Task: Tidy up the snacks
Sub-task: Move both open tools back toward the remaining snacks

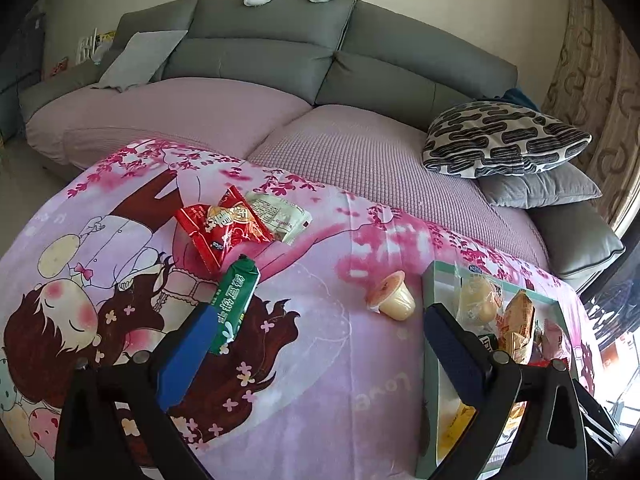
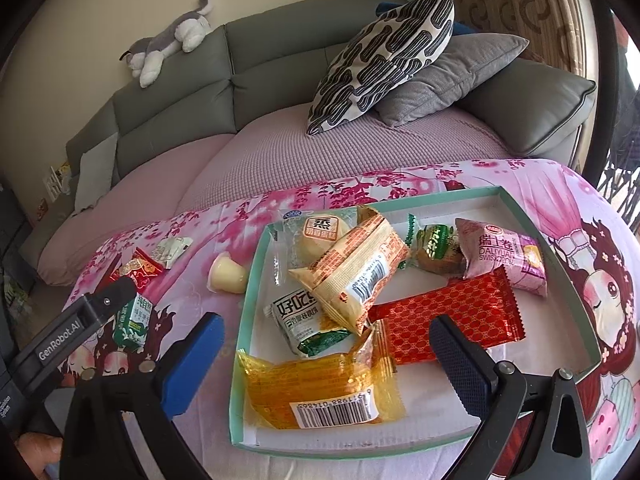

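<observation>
Left gripper point(image 1: 320, 320) wide, empty, beside green pack point(image 1: 234, 304); right gripper point(image 2: 332, 340) wide over tray point(image 2: 250, 300): centre jaws before closing.

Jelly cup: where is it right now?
The jelly cup lies on its side on the pink blanket, outside the tray, just off its left wall, right of the green packet.
</observation>
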A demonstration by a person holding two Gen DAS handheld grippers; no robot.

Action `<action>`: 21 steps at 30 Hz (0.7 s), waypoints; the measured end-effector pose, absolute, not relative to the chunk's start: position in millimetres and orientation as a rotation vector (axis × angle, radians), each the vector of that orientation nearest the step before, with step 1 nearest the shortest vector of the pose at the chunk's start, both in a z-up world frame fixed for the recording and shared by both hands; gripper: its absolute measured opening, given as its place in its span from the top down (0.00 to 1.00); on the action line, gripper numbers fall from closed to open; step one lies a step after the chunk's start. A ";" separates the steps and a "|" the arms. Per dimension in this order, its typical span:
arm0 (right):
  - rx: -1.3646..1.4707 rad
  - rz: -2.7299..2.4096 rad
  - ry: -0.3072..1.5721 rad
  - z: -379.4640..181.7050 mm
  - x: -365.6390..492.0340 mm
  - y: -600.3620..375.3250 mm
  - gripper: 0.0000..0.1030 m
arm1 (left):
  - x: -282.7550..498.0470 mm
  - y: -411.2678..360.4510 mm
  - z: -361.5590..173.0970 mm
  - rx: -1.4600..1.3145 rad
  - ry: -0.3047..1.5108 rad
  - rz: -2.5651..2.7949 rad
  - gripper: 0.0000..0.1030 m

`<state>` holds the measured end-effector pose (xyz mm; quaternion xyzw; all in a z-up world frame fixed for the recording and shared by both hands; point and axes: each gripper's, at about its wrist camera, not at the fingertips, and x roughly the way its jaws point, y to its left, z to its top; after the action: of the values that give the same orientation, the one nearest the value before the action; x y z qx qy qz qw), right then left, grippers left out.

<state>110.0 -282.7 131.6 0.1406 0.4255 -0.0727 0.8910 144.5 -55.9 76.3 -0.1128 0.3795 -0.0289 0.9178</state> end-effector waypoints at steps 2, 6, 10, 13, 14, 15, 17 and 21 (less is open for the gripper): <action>0.273 -0.146 0.872 132.1 111.5 -273.7 0.00 | 143.5 -47.1 79.4 -0.237 0.761 -0.040 0.01; 0.246 -0.117 0.859 132.7 116.1 -255.5 0.00 | 142.3 -29.5 84.2 -0.227 0.734 0.005 0.01; 0.227 -0.080 0.864 130.2 121.2 -236.9 0.00 | 142.2 -8.5 84.6 -0.262 0.732 0.027 0.01; 0.212 -0.061 0.883 125.8 125.4 -223.3 0.00 | 142.6 5.5 83.4 -0.262 0.751 0.050 0.01; 0.211 -0.054 0.889 124.4 126.7 -219.5 0.00 | 143.2 10.1 82.4 -0.261 0.759 0.058 0.01; 0.210 -0.049 0.892 123.3 127.9 -216.0 0.00 | 143.5 14.3 80.9 -0.262 0.763 0.063 0.01; 0.211 -0.036 0.893 122.0 128.8 -209.9 0.00 | 144.7 22.2 77.7 -0.269 0.775 0.070 0.01; 0.208 -0.037 0.894 119.6 132.5 -200.5 0.00 | 147.5 30.9 73.7 -0.275 0.777 0.075 0.01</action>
<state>132.5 -200.5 119.6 0.1005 0.4313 -0.0180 0.8964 147.5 30.9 73.7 -0.1334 0.3774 0.0364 0.9157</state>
